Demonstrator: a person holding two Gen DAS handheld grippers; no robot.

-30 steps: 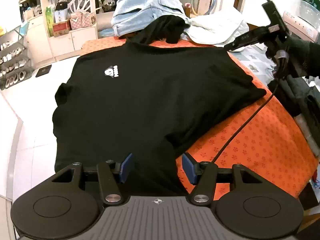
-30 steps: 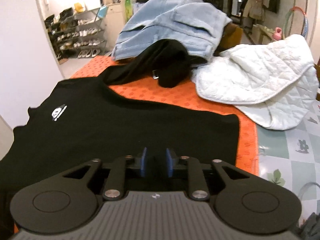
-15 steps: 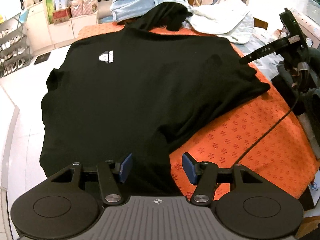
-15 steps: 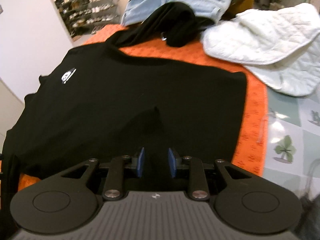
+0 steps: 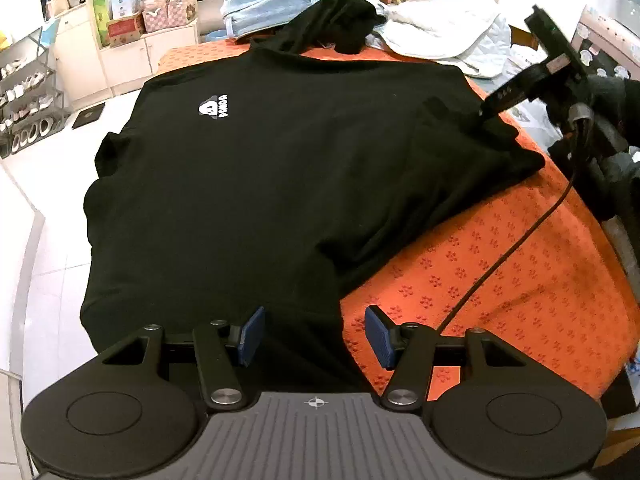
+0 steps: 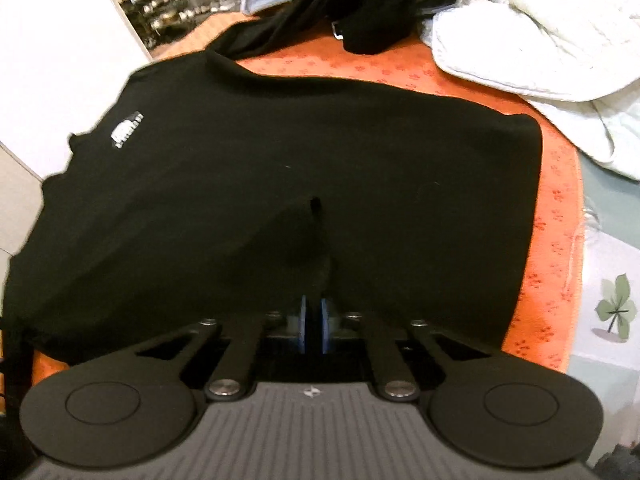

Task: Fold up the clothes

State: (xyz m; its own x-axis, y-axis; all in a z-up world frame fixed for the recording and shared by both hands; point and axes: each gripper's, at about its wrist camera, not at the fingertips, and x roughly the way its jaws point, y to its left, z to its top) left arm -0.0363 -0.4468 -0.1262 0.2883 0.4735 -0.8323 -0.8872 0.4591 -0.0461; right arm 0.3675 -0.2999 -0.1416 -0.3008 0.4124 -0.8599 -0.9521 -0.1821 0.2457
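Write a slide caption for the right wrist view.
Right gripper shut on a raised fold of the black T-shirt spread over the orange cloth.

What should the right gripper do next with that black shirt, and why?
Probably lift and carry the pinched fabric across toward the logo. The right gripper is shut on a raised ridge of the black T-shirt near its side, while the left gripper is open over the shirt's edge, so a fold looks ready to begin.

Left camera looks along the shirt (image 5: 260, 184) from the desk (image 5: 520, 280) end; right camera, closer, shares it (image 6: 280, 168).
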